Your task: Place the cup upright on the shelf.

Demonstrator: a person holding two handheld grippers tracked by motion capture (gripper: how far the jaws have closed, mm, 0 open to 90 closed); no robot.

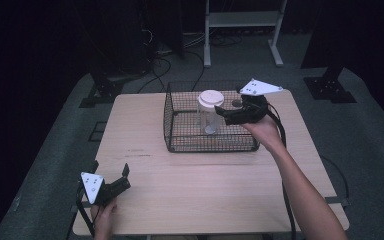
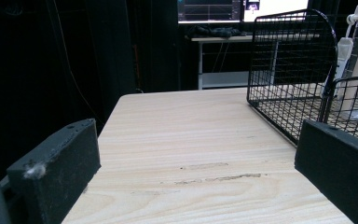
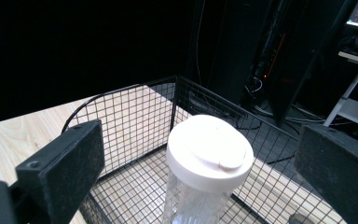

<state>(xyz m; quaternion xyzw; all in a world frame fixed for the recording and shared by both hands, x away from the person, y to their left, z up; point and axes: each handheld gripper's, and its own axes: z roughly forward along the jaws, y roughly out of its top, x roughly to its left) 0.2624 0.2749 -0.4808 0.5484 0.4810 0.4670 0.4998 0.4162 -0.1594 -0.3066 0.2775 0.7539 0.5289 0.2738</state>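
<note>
1. Here, the right gripper (image 1: 223, 112) hangs over the right part of the wire basket (image 1: 169, 131), its jaws spread wide and holding nothing.
2. Just ahead of its jaws and slightly below stands the clear jar (image 3: 193, 205), upright inside the basket, its white lid (image 3: 209, 150) on top; in the right gripper view the lid sits between the two jaws with open air on both sides.
3. The basket's rim (image 3: 121, 93) curves round beyond the jar, with bare mesh floor between the jar and the walls.
4. The left gripper (image 1: 114, 179) rests low at the near left corner of the table (image 1: 205, 190), jaws wide apart and empty.
5. Ahead of it lies bare tabletop (image 2: 196, 140); the basket's near corner (image 2: 289, 65) stands to its forward right, well apart, and the table's left edge runs close on its left.
</note>
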